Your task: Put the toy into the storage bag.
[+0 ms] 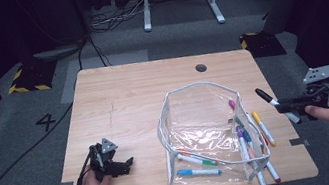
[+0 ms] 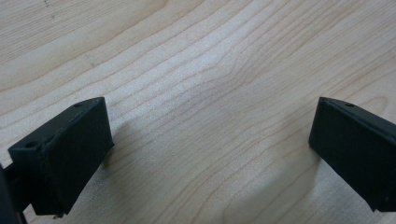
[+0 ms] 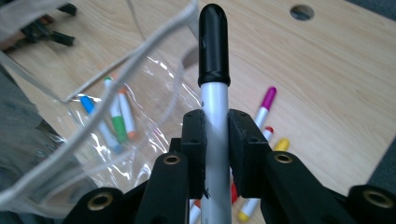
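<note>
right claw (image 1: pixel 290 105): we're clamped on the black-capped marker (image 1: pixel 276 104), lifted off the tabletop (image 1: pixel 127 93) at the right edge.
marker axis: cap points far-left, toward the clear pouch (image 1: pixel 204 131).
pouch: lies left of our right claw, mouth facing up; some markers inside, others loose beside it.
left claw (image 1: pixel 114 168): released, empty, resting near-left.
nearer hand: right.
</note>
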The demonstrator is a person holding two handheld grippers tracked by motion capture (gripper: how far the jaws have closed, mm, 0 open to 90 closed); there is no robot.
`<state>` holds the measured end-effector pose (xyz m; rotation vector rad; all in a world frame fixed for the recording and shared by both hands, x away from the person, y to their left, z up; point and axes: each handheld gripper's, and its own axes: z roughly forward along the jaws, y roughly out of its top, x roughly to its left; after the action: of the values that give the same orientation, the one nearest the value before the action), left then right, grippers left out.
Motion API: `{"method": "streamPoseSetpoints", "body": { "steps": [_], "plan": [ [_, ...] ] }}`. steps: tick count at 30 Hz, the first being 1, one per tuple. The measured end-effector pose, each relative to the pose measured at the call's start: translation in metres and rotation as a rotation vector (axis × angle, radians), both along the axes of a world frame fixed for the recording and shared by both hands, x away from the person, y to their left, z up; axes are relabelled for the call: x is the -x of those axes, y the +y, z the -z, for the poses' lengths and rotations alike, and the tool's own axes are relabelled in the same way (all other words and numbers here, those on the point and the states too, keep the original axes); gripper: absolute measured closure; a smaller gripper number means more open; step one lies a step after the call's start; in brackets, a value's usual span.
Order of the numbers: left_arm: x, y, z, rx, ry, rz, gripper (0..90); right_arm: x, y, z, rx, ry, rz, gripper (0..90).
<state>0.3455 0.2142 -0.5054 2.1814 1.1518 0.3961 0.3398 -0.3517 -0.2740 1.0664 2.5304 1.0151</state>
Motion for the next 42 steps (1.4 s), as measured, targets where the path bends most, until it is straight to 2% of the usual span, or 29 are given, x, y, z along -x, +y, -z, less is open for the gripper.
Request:
{"method": "streamPoseSetpoints", "body": {
  "steps": [8, 15, 27, 36, 42],
  "plan": [
    [0.0, 0.0, 0.0, 0.0, 0.0, -0.001, 0.0, -0.007, 0.045, -0.025, 0.014, -0.005, -0.128, 77.6],
    [0.0, 0.0, 0.0, 0.001, 0.0, -0.001, 0.0, -0.018, 0.087, -0.031, 0.039, 0.002, -0.221, 77.6],
    [0.0, 0.0, 0.0, 0.001, 0.0, -0.001, 0.0, -0.035, 0.157, -0.014, 0.062, 0.041, -0.405, 77.6],
    [0.0, 0.0, 0.0, 0.0, 0.0, 0.0, 0.0, -0.043, 0.197, 0.007, 0.076, 0.081, -0.479, 77.6],
    [0.0, 0.0, 0.0, 0.001, 0.0, 0.0, 0.0, -0.048, 0.214, 0.026, 0.12, 0.124, -0.496, 77.6]
  ]
}}
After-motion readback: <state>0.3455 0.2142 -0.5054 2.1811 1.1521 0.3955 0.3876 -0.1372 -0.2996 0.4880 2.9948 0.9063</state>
